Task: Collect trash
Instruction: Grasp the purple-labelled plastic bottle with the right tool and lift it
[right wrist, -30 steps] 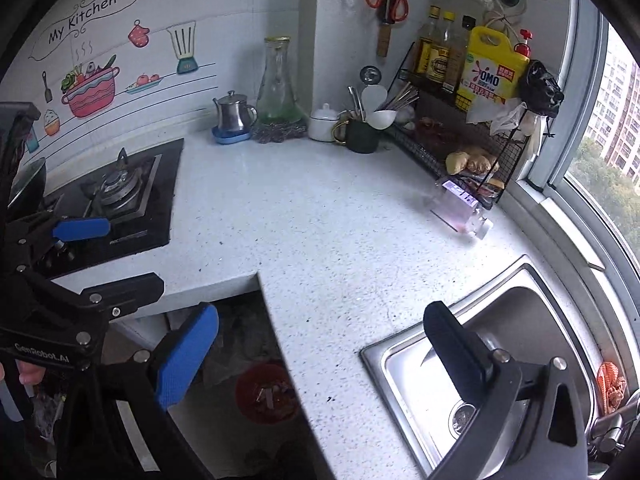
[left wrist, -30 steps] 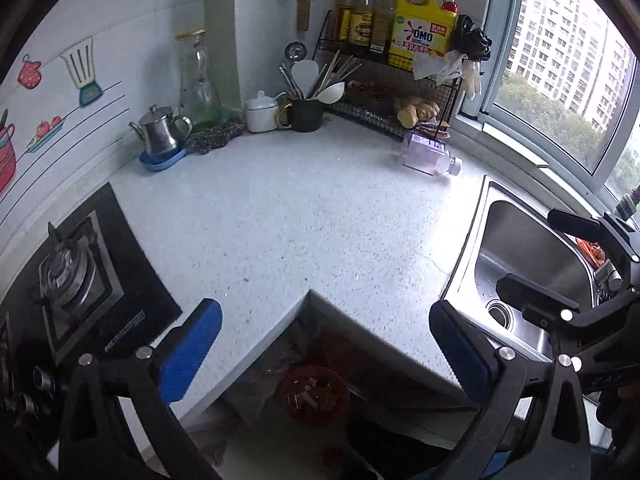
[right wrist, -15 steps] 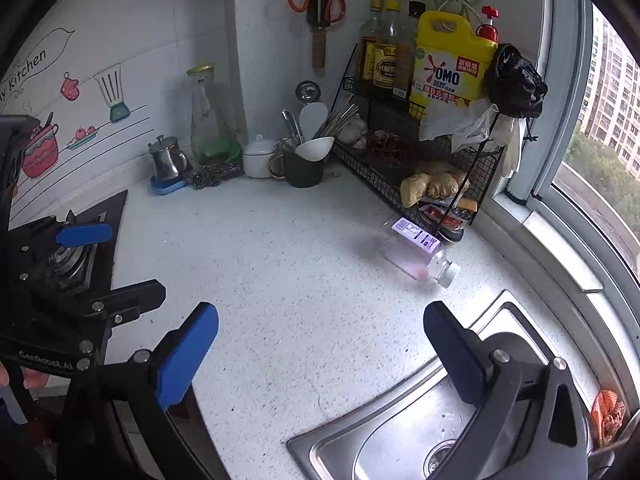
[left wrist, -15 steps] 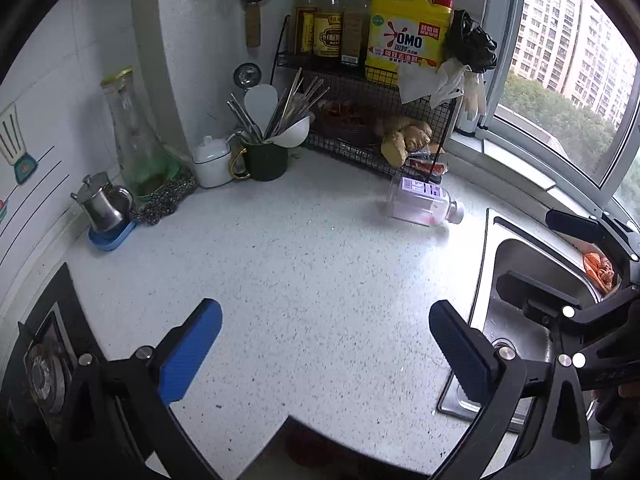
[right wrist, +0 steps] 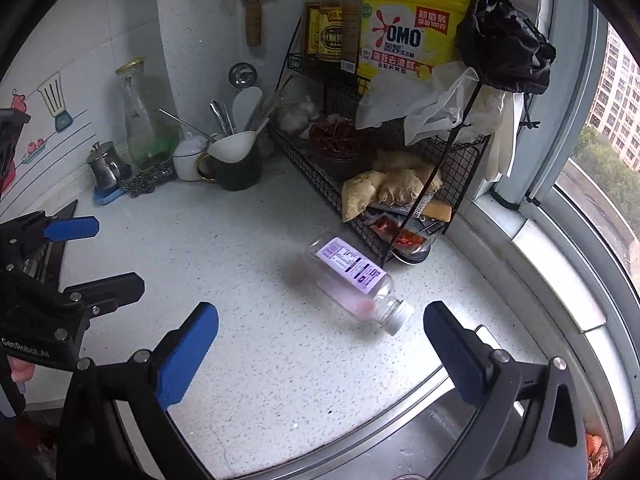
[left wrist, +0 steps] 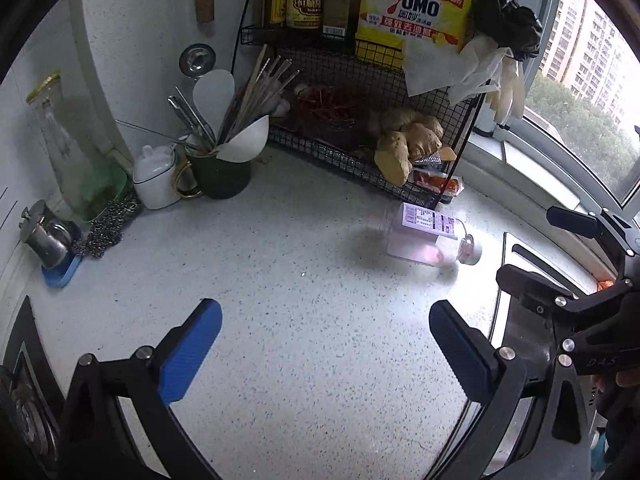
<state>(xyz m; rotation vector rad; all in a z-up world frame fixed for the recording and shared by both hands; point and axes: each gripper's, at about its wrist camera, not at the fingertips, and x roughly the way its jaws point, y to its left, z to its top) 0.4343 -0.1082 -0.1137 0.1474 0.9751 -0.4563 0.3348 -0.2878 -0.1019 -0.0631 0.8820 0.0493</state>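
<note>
A clear plastic bottle [left wrist: 430, 238] with a purple label and a little pink liquid lies on its side on the white speckled counter [left wrist: 280, 280], in front of the black wire rack. It also shows in the right wrist view [right wrist: 356, 284], cap toward the sink. My left gripper [left wrist: 324, 344] is open and empty, short of the bottle and to its left. My right gripper [right wrist: 320, 344] is open and empty, with the bottle just beyond its fingertips, nearer the right finger.
A black wire rack [right wrist: 380, 184] holds ginger, sauce bottles and a yellow detergent jug [right wrist: 412, 32]. A dark mug of utensils [left wrist: 224, 172], a white pot, a glass carafe and a small kettle [left wrist: 44, 236] line the back wall. The sink [right wrist: 400, 440] lies at the right, the stove at the left.
Both grippers have moved forward over the counter toward the rack and the bottle, which now looks much larger and closer. The floor bin and the counter edge have dropped out of view.
</note>
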